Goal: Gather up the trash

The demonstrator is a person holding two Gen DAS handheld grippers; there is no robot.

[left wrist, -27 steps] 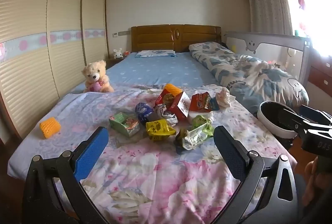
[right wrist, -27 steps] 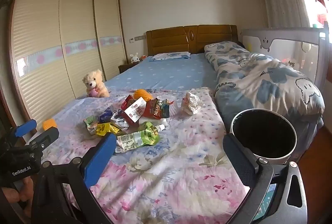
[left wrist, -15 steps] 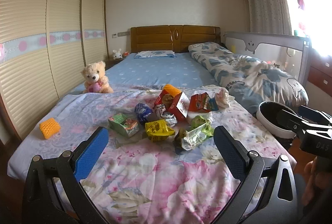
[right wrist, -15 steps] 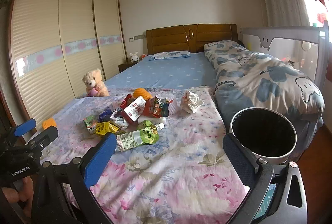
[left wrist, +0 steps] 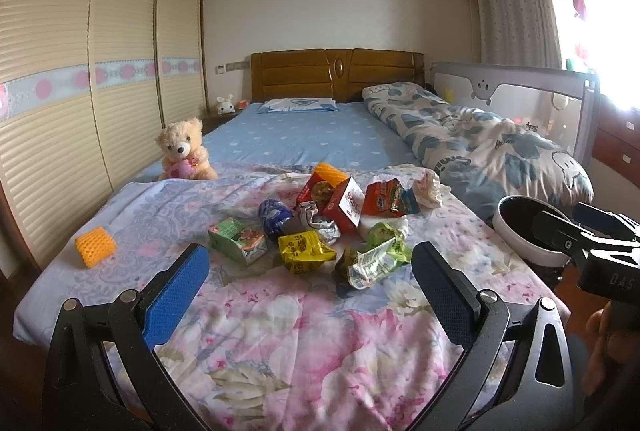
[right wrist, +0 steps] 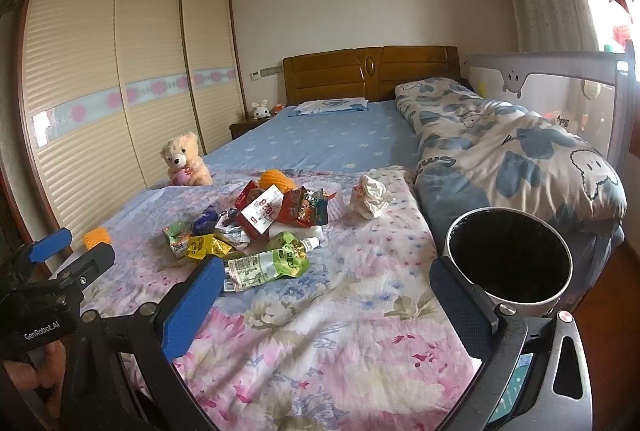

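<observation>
Both the left gripper (left wrist: 306,271) and right gripper (right wrist: 326,291) hung over the bed's foot edge, fingers spread wide, holding nothing. The trash pile (left wrist: 320,223) lay mid-bed, the bin (right wrist: 508,259) beside the right edge. Starting with the nearest green pouch (right wrist: 266,265) looked wisest.

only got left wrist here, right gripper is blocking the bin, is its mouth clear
Observer: Yes. In the right wrist view the bin shows its whole mouth with nothing over it; the inside is too dark to read.
Operator: anything in those jaws
Observer: No. The right gripper is open with only bedspread between its fingers.
Operator: closest trash to it
Observer: The green pouch, lying flat just past its left finger, with its white spout pointing toward the bin.
</observation>
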